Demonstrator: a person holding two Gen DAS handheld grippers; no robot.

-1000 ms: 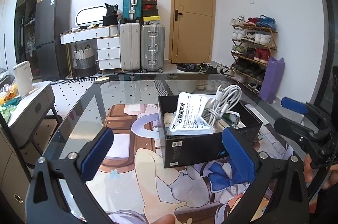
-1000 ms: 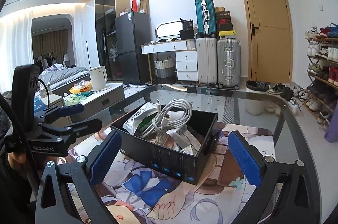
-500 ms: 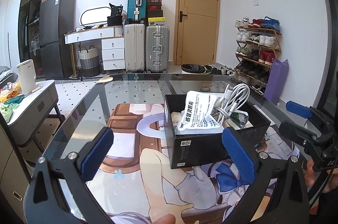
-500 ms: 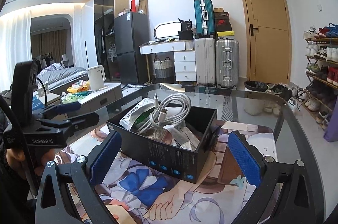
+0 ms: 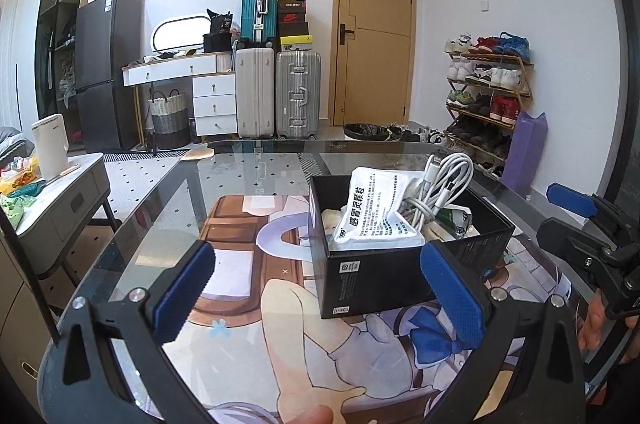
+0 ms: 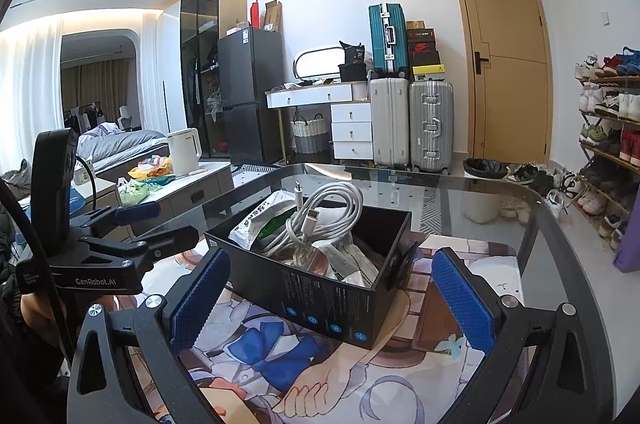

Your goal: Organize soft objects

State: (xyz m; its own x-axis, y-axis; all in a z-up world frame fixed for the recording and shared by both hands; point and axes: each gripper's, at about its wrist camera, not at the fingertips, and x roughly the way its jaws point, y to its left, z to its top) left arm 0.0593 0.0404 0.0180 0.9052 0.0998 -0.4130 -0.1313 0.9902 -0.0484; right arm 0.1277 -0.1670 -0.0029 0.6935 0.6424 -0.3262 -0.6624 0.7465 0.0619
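A black open box [image 5: 384, 272] stands on the printed mat. In it lie a white printed packet [image 5: 376, 212], a coiled white cable [image 5: 440, 184] and a green-and-white sachet [image 5: 460, 220]. My left gripper [image 5: 316, 260] is open with nothing between its blue pads, and its right pad is just in front of the box's near corner. My right gripper [image 6: 332, 264] is also open, its pads on either side of the box [image 6: 320, 288] and short of it. The cable [image 6: 320, 212] is piled on top. Each gripper shows in the other's view: right [image 5: 560, 216], left [image 6: 168, 224].
The anime-print mat [image 5: 280, 304] covers a glass table [image 5: 256, 160] with rounded edges. A low side table [image 5: 60, 192] with a white kettle and snack bags stands to the left. Suitcases [image 5: 276, 92], a door and a shoe rack [image 5: 488, 96] line the far wall.
Both views have drifted slightly, so the box sits a little further right in the left wrist view. The box contents have not moved and both grippers have stayed open.
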